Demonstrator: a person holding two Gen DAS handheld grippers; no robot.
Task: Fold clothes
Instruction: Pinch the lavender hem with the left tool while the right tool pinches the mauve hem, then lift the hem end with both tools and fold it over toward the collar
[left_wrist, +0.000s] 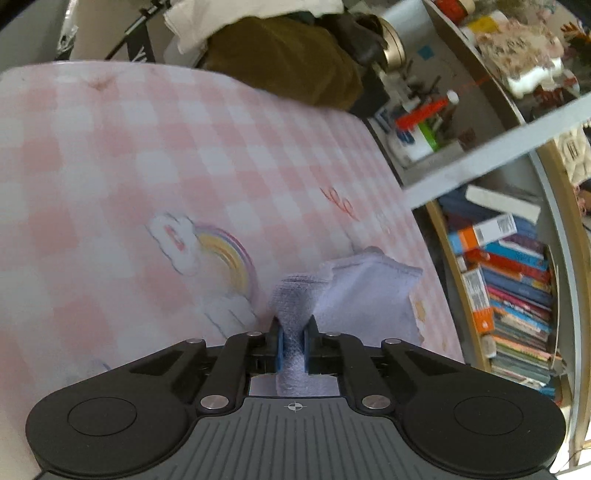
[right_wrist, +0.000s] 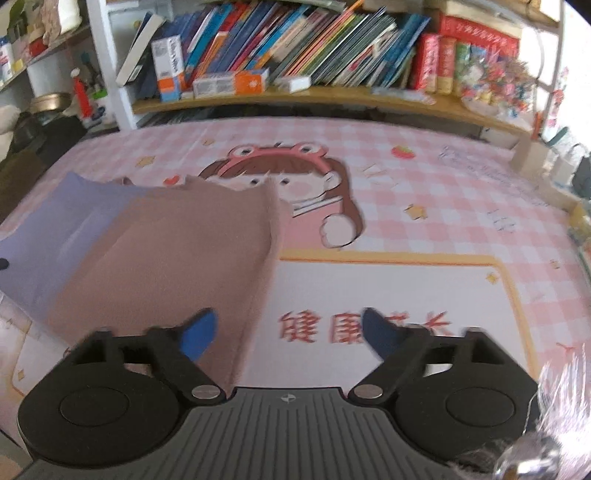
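Two claws: the left claw (left_wrist: 293, 345) is clamped on a bunched lilac cloth (left_wrist: 364, 291), soft, light, limp; the right claw (right_wrist: 291, 332) gapes above a brown cloth (right_wrist: 166, 254), best pinched at its edge.

Fuzzy lilac terry cloth (left_wrist: 295, 306) bunches between matt black plastic fingers (left_wrist: 275, 341); ahead lies a smooth printed cotton bedsheet (left_wrist: 147, 147).

Both wrist views look low across the checked sheet (left_wrist: 147, 147).

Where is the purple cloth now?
In the left wrist view, the purple cloth is pinched in the left gripper, over the pink checked sheet, beside the rainbow print.
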